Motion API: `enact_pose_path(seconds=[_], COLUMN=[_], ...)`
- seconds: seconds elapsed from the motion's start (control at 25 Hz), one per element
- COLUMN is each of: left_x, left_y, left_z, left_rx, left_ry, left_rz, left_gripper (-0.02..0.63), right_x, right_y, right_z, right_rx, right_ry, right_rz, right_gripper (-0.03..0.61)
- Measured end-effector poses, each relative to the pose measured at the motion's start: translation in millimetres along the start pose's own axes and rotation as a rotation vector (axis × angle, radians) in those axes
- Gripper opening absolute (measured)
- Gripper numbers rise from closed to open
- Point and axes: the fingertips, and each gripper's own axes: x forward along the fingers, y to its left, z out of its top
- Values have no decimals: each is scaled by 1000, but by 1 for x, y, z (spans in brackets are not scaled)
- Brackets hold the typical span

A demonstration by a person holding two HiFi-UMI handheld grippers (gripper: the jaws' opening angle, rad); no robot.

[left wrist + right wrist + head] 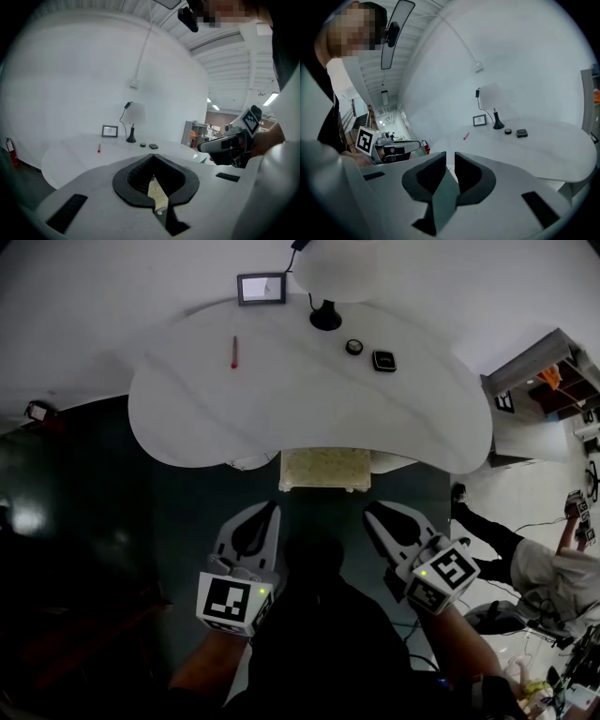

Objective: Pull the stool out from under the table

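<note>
White desk (309, 399) fills the upper half of the head view, and only there do we see the stool (324, 470). Its cream seat sits tucked under the desk's near edge, just ahead of both grippers. The left gripper (270, 510) and right gripper (371, 514) hover over the dark floor (94, 512), apart from each other. Their tips point at the stool and neither touches it.

From above we also see a person (553, 577) and a shelf (530, 390) off to the right.

The left gripper view looks low across the desk top. Here its fingers (89, 185) are closed together with nothing held. A thin cream sliver shows through the slit between them, and we cannot tell what it is. This view alone catches a red extinguisher (11, 152) at the far left wall.

The right gripper view shows that gripper's fingers (506, 183) closed too, meeting at the base and gripping nothing. The left gripper shows at its left.

All three views share the desk's load: a frame (262, 288), a lamp (326, 315), a red pen (234, 352), a round puck (353, 346) and a black box (383, 360) just beside it.
</note>
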Motion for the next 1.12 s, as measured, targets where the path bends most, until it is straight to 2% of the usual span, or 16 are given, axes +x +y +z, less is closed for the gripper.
enact_pose_path(seconds=[0.16, 0.36, 0.48, 0.64, 0.8, 0.96, 1.12], left_x=[23, 38, 47, 56, 68, 86, 105], left_y=[8, 7, 10, 13, 1, -2, 5], left_z=[-20, -48, -64, -79, -100, -139, -182], left_rx=[-4, -25, -24, -39, -29, 0, -27], left_ry=[25, 71, 99, 90, 81, 141, 175], left_rz=[1, 17, 52, 102, 63, 32, 26], left_gripper=[11, 11, 11, 11, 11, 11, 11], right_x=[16, 25, 24, 18, 16, 23, 41], right_y=[-22, -45, -59, -80, -101, -125, -146], right_z=[-10, -31, -50, -81, -107, -142, -176], right_rx=[60, 72, 95, 106, 124, 100, 112], right_ry=[-6, -5, 18, 53, 47, 79, 106], right_rz=[10, 18, 18, 9, 3, -28, -46], right_gripper=[18, 18, 18, 20, 20, 20, 48])
